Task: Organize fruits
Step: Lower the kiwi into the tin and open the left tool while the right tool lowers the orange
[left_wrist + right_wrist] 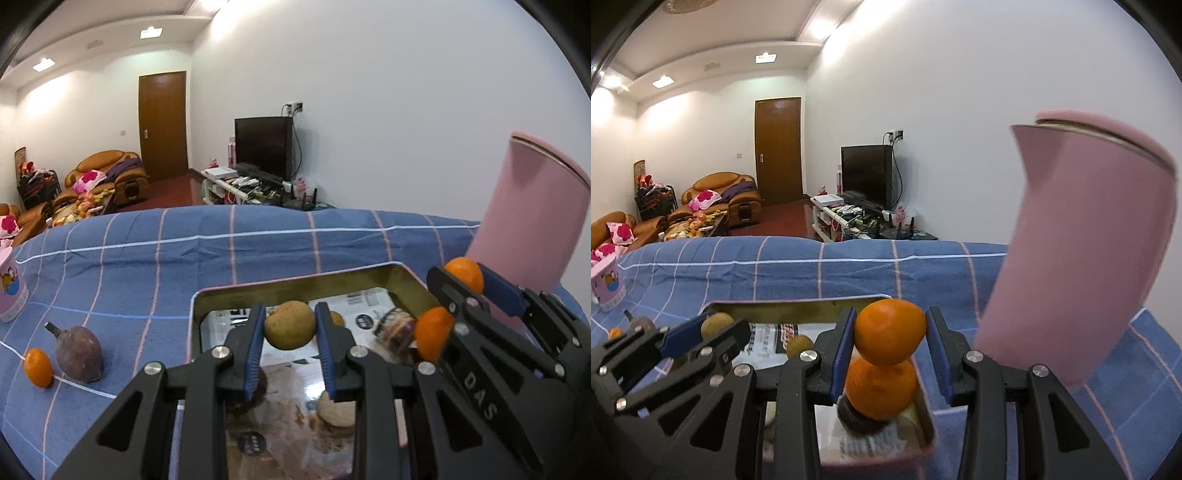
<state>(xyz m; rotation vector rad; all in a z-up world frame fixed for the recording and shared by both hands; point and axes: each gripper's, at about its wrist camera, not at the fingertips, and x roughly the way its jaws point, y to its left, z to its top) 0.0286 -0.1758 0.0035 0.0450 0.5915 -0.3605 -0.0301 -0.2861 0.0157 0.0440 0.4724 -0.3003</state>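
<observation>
My left gripper (290, 328) is shut on a small brown-yellow round fruit (290, 325) and holds it above the shiny metal tray (295, 288). My right gripper (890, 336) is shut on a small orange (890, 330) over the tray's right part (923, 417). Below it in the tray lie a second orange (881, 389) and a dark fruit (857, 421). In the left wrist view the right gripper (463, 275) shows at the right with its orange (465, 271). On the blue checked cloth left of the tray lie another orange (38, 367) and a dark purple fruit (78, 354).
A tall pink container (1082, 243) stands close to the right of the tray, also in the left wrist view (528, 210). A pink printed cup (11, 291) stands at the cloth's far left. Beyond the table's far edge are sofas, a door and a TV.
</observation>
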